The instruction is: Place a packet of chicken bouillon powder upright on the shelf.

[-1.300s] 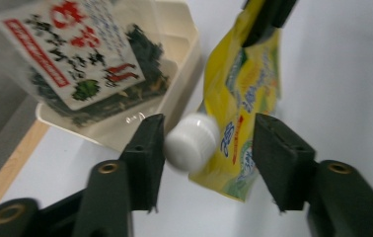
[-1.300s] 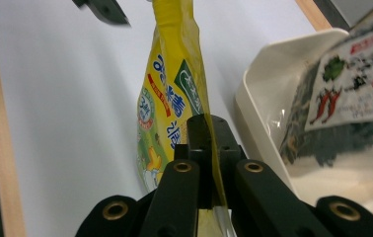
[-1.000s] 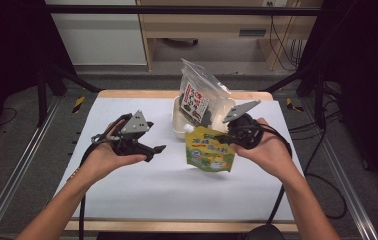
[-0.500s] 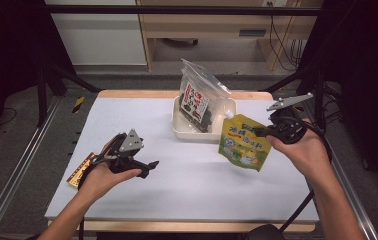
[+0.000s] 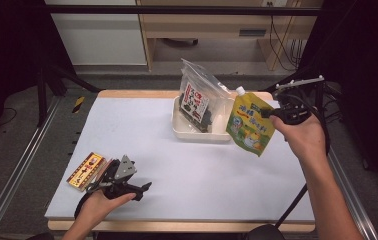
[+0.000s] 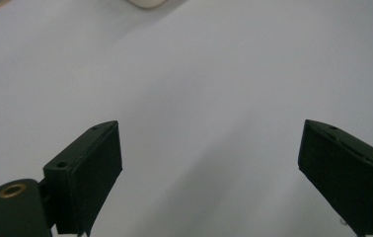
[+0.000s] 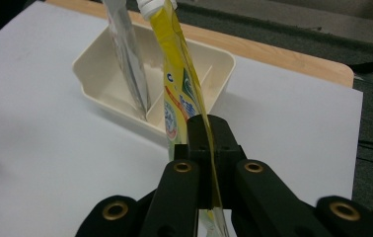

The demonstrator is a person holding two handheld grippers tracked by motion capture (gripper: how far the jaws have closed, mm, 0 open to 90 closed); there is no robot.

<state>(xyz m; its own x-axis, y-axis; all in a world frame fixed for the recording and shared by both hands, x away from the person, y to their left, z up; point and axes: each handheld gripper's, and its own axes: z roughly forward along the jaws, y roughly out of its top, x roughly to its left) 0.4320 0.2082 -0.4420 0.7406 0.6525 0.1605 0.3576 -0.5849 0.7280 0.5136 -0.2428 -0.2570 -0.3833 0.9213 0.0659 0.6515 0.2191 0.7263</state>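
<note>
Gripping yellow pouch (image 7: 177, 94) edge-on, right tool (image 7: 209, 148), red packet (image 5: 85, 170) visible from above

The left tool (image 5: 144, 186) is now low at the near left of the surface (image 5: 142, 130), down from mid-surface a second ago, and its jaws have just been opening with nothing between them. A red and yellow packet (image 5: 86, 170) lies uncovered beside it. The right tool (image 5: 268, 113) has carried the yellow-green spouted pouch (image 5: 248, 126) up and rightward, from in front of the cream tray (image 5: 197, 134) to its right end
</note>
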